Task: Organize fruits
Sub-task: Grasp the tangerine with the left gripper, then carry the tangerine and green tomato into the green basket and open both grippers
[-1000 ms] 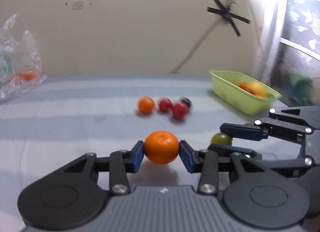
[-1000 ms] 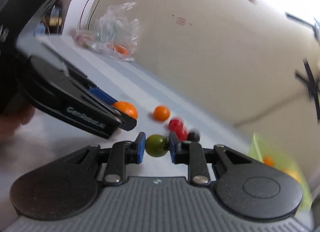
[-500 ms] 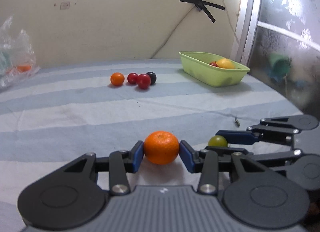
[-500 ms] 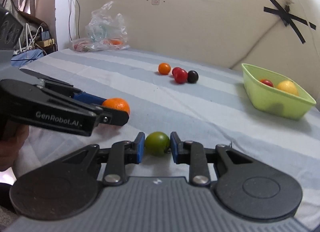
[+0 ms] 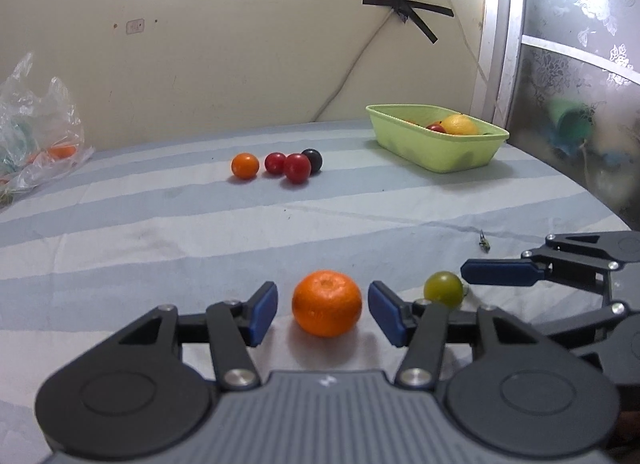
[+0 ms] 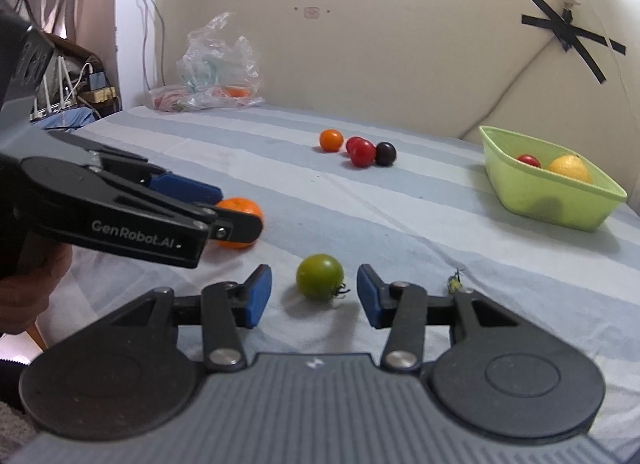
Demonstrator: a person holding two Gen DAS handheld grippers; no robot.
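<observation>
An orange mandarin (image 5: 327,308) rests on the striped cloth between the fingers of my left gripper (image 5: 323,312), which is open and clear of it on both sides. A green tomato (image 6: 320,276) rests on the cloth between the fingers of my right gripper (image 6: 314,296), also open. The tomato shows in the left wrist view (image 5: 443,288) beside the right gripper's blue pad. The mandarin shows in the right wrist view (image 6: 240,212), partly hidden by the left gripper (image 6: 208,203).
Farther back lie a small orange fruit (image 5: 245,165), two red tomatoes (image 5: 297,167) and a dark one (image 5: 313,159). A lime-green tray (image 5: 436,145) at the right holds a yellow fruit and a red tomato. A plastic bag (image 5: 36,119) lies at the far left.
Both grippers have opened and let go: the mandarin and the green tomato now rest on the cloth between the spread fingers.
</observation>
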